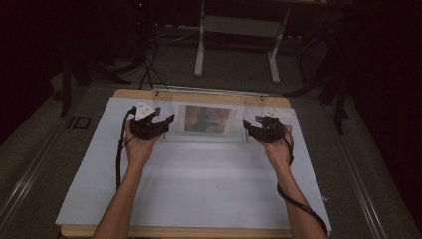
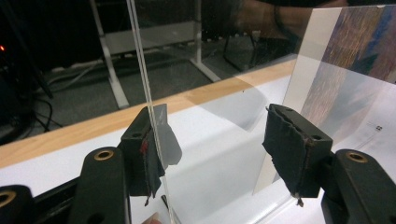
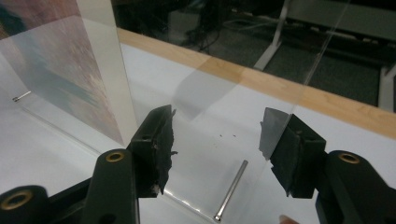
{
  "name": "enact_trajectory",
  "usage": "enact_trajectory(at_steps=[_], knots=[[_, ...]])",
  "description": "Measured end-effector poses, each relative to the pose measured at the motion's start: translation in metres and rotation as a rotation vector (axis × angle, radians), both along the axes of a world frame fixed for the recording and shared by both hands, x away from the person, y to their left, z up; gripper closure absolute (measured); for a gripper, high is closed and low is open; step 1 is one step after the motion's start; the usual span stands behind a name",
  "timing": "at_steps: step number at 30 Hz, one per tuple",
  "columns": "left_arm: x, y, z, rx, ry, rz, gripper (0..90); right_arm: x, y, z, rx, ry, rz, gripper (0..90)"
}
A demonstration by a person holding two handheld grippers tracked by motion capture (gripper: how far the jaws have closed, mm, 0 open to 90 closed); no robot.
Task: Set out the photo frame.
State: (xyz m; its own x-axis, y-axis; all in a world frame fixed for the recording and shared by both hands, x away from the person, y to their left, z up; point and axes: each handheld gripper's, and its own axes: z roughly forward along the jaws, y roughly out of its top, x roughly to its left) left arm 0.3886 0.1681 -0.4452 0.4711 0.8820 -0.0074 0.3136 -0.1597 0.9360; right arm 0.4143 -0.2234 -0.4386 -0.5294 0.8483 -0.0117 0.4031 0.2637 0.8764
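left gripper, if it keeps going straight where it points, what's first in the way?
Probably the clear acrylic frame: its panel already stands between the open left gripper jaws, with the photo print just beyond. Depth is hard to judge.

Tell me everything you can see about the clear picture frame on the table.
The clear picture frame looks like transparent acrylic, two thin panes sandwiching a blurry brownish-blue print with a white border. It stands upright near the far edge of the white table sheet. A thin metal pin lies at its base. The left tongs and right tongs straddle its side edges, jaws wide.
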Motion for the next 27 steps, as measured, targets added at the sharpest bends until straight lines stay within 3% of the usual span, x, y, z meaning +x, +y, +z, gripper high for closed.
enact_trajectory(at_steps=[12, 27], knots=[[-0.010, -0.005, 0.010, 0.007, 0.086, -0.004, 39.5, -0.011, -0.005, 0.005, 0.015, 0.095, -0.009, 43.9], [-0.021, -0.002, 0.010, -0.020, 0.147, 0.003, 38.4, -0.025, -0.002, 0.007, -0.001, 0.142, -0.004, 44.2]])
